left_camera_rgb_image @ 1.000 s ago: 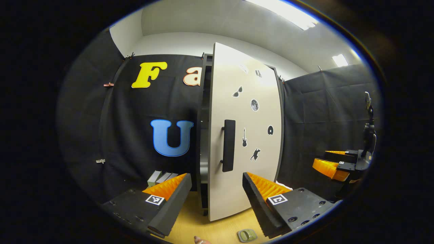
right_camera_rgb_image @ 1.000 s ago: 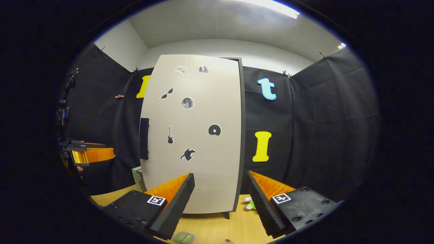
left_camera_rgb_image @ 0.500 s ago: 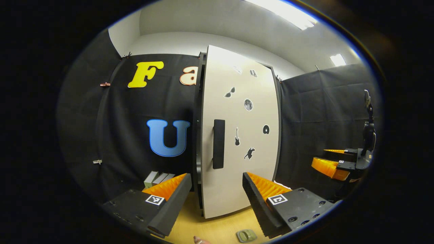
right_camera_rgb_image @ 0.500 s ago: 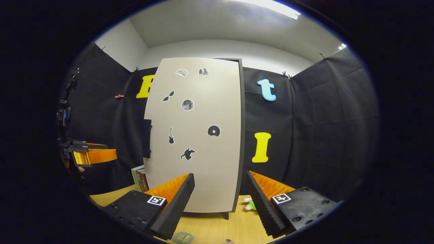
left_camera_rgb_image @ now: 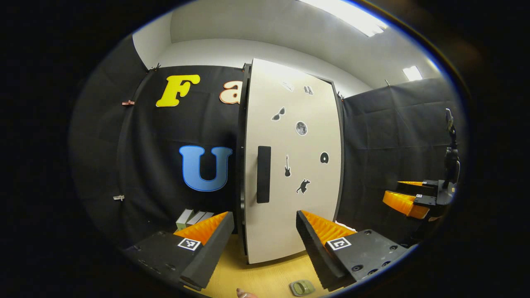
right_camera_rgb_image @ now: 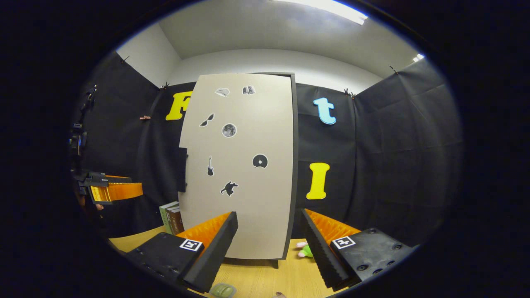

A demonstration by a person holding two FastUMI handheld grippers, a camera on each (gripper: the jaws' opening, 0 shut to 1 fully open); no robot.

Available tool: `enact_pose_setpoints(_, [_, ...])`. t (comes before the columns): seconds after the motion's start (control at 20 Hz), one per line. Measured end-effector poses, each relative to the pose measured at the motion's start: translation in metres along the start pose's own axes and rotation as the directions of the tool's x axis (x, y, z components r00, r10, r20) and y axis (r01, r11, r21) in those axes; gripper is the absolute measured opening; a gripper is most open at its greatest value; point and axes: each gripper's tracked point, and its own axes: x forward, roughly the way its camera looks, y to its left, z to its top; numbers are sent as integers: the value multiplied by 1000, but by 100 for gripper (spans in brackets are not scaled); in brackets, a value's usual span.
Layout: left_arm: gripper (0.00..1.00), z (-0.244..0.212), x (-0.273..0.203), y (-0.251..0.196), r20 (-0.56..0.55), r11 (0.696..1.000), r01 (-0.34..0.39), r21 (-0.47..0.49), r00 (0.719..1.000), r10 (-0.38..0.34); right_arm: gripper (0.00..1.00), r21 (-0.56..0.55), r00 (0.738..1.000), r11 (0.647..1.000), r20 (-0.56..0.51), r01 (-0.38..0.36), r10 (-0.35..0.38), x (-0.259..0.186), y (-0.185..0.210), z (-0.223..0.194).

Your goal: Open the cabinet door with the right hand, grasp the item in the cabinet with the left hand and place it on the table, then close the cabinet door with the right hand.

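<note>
Nearest, left tool [left_camera_rgb_image: 265,244] and right tool [right_camera_rgb_image: 269,244] both spread wide over the pale wooden worktop [left_camera_rgb_image: 269,277], clamped on nothing and touching nothing; small olive-green flat item [left_camera_rgb_image: 301,287] lying on the worktop just below the left tool, apparently light and rigid, best pinched across its short sides. Farther off, tall beige sticker-dotted cabinet door [left_camera_rgb_image: 290,165] nearly flush with its dark frame, stiff and hinged, best taken by the black vertical bar handle [left_camera_rgb_image: 263,174].
</note>
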Motion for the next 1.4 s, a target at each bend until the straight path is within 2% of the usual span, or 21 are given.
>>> enact_pose_setpoints(1.4, [95, 0, 0, 0, -1, 999, 0, 41, 1000, 0, 97, -26, 1000, 1000, 21, -15, 16, 0, 8, 7])
